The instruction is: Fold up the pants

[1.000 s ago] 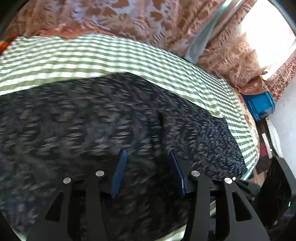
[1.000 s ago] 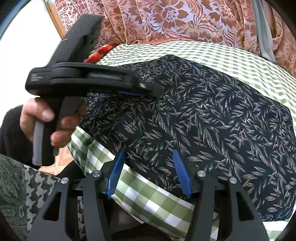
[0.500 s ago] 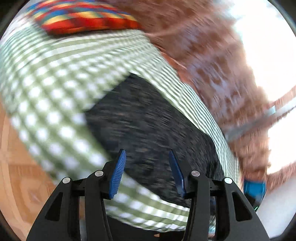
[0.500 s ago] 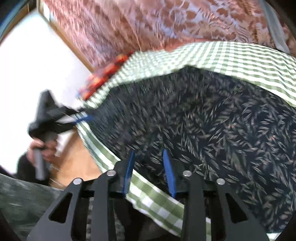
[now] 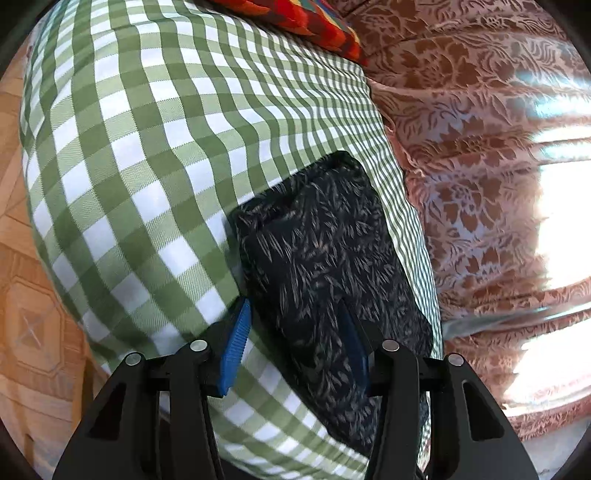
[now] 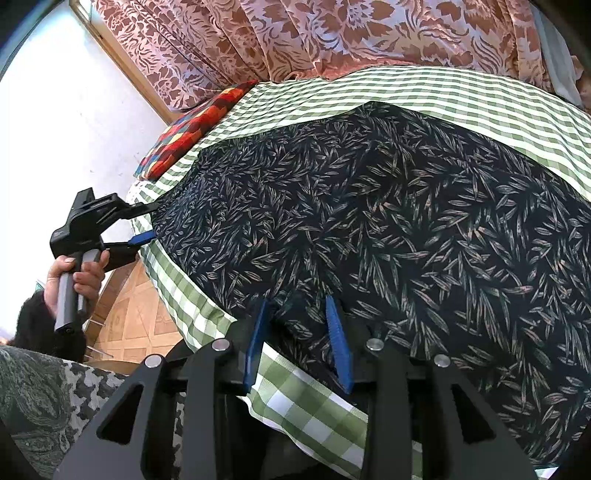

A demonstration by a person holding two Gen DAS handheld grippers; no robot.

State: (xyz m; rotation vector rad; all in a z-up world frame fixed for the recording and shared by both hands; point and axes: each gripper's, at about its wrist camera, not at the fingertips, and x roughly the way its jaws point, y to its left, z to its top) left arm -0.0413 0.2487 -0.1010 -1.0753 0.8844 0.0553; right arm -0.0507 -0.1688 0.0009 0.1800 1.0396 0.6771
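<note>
Dark leaf-print pants [image 6: 388,221] lie spread across a green-checked bed sheet [image 6: 443,96]. My right gripper [image 6: 296,300] sits at their near edge. A puckered bit of the fabric is pinched between its blue pads, and the jaws are opening slightly. In the left wrist view the pants [image 5: 325,251] run away from me as a narrow dark strip. My left gripper [image 5: 294,306] is open at their near end, with one pad beside the edge on the sheet [image 5: 147,147] and the other over the cloth. The right wrist view shows the left gripper [image 6: 153,220] at the pants' far left end, held by a hand [image 6: 79,273].
A red patterned pillow [image 6: 192,129] lies at the head of the bed. Brown floral curtains [image 6: 332,33] hang behind the bed, bright with window light. Wood-pattern floor [image 6: 133,314] shows beside the bed's left edge.
My left gripper has swung from over the middle of the pants to their left end, rolling as it went. My right gripper's jaws narrowed onto the pants' near edge.
</note>
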